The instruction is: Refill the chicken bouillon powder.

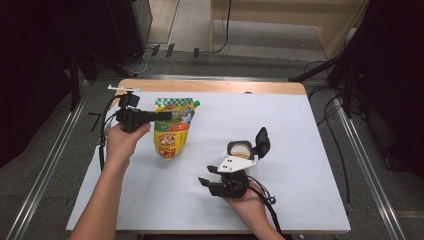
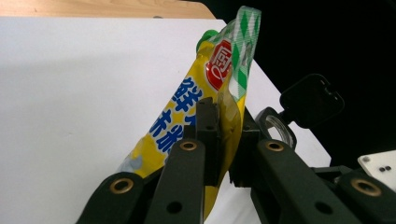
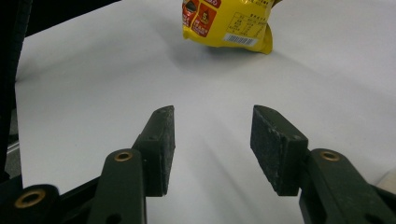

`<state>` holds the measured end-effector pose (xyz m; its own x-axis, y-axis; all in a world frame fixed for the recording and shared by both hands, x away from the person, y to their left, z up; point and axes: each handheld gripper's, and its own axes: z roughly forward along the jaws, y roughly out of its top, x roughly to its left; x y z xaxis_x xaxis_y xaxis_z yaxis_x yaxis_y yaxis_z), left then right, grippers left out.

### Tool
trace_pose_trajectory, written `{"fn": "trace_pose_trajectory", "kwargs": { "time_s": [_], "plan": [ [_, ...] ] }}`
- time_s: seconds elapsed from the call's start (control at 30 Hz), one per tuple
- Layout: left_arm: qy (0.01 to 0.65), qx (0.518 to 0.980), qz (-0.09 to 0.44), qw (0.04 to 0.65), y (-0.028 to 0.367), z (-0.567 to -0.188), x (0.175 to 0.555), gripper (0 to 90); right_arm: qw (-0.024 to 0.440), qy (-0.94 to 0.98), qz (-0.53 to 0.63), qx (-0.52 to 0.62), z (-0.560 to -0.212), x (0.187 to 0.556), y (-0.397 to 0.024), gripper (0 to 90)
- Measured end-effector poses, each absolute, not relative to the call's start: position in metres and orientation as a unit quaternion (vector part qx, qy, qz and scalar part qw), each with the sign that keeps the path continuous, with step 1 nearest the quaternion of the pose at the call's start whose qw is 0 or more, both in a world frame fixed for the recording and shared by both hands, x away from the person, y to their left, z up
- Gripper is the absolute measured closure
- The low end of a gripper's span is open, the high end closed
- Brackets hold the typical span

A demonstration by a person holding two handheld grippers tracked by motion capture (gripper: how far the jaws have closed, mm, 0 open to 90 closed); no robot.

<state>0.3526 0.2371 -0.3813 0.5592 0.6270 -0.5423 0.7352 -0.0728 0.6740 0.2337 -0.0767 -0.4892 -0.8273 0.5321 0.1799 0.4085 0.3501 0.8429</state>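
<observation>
A yellow sauce pouch [image 1: 171, 134] with a green checked top and a green spout lies on the white sheet [image 1: 295, 115] at the left. My left gripper [image 1: 165, 116] reaches in from the left and is shut on its upper part. In the left gripper view the jaws of that gripper [image 2: 226, 128] pinch the pouch [image 2: 187, 105], whose top stands up. Near the front edge my right gripper [image 1: 204, 184] is open and holds nothing; it points left. The right gripper view has the open gripper [image 3: 212, 140] over bare sheet, with the pouch's bottom [image 3: 229, 23] farther off.
A small round jar [image 1: 240, 149] with pale contents stands just beyond the right gripper, its black flip lid [image 1: 262, 141] open; the lid [image 2: 312, 100] also appears in the left gripper view. The wooden table edge [image 1: 210, 86] runs along the back. Cables trail from both grippers.
</observation>
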Motion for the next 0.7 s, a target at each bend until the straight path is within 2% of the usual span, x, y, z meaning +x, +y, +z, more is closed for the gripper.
{"fn": "trace_pose_trajectory", "kwargs": {
  "time_s": [0.37,0.7],
  "plan": [
    [0.444,0.752,-0.011,0.487,0.247,-0.383,0.323,77.6,0.069,0.818,0.498,0.278,-0.483,0.236,-0.076,51.3],
    [0.442,0.762,-0.002,0.473,0.246,-0.389,0.312,68.4,0.059,0.822,0.496,0.275,-0.48,0.237,-0.074,52.6]
  ]
}}
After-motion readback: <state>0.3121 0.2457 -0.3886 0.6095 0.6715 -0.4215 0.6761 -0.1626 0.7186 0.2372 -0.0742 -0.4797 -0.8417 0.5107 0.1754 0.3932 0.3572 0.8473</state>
